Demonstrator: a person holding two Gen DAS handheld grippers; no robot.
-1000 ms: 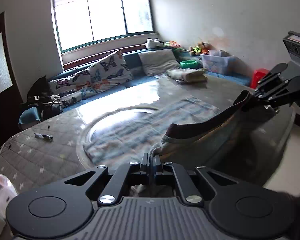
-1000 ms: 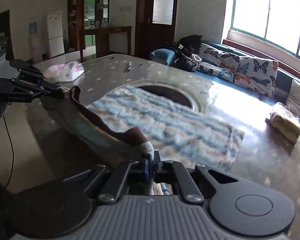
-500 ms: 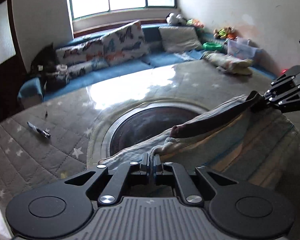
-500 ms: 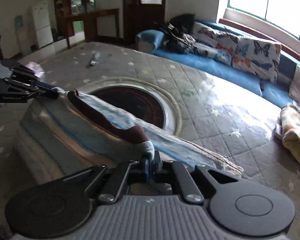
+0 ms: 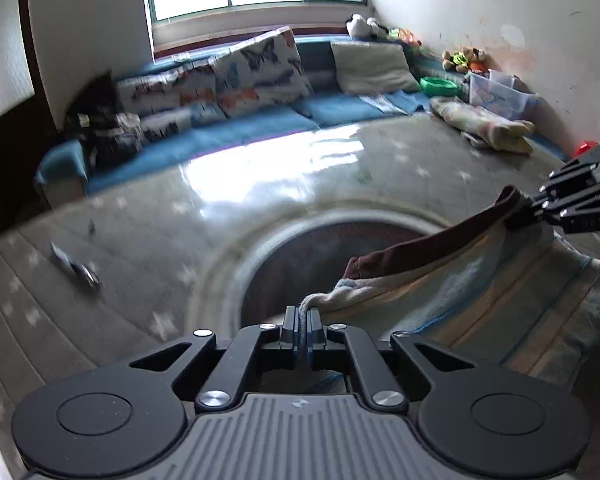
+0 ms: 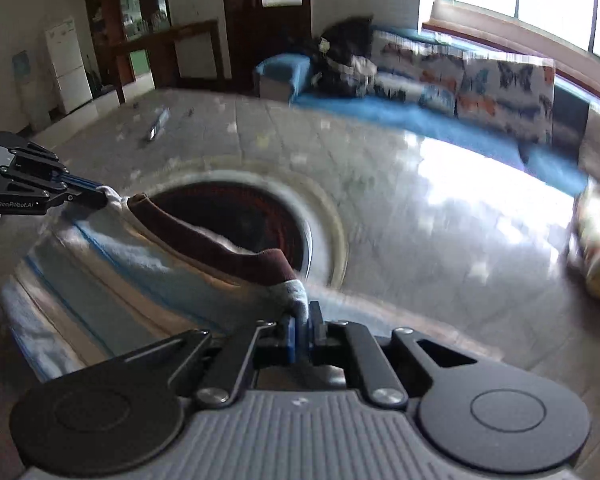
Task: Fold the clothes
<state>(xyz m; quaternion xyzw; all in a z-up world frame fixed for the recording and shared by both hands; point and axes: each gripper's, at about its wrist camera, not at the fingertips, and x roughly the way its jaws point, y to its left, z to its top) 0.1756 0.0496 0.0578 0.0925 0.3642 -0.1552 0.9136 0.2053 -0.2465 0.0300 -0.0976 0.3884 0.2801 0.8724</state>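
A striped blue, cream and white garment (image 5: 480, 300) with a dark maroon band (image 5: 420, 248) hangs stretched between my two grippers above the round table. My left gripper (image 5: 303, 320) is shut on one corner of the garment. My right gripper (image 6: 300, 326) is shut on the other corner. In the left wrist view the right gripper (image 5: 540, 212) shows at the right edge, clamping the maroon band. In the right wrist view the left gripper (image 6: 96, 196) shows at the left edge, holding the garment (image 6: 120, 276), which drapes down toward me.
The large round table (image 5: 260, 184) has a quilted star-pattern cover and a dark round centre (image 5: 312, 260). A small dark object (image 5: 76, 268) lies on it at the left. A folded yellowish cloth (image 5: 484, 124) sits at the far right. A blue sofa with butterfly cushions (image 5: 260, 68) runs behind.
Both grippers have carried the garment's held edge forward over the table centre. The spread-out garment has been lifted off the centre, which now shows bare, and it hangs doubled between the grippers.
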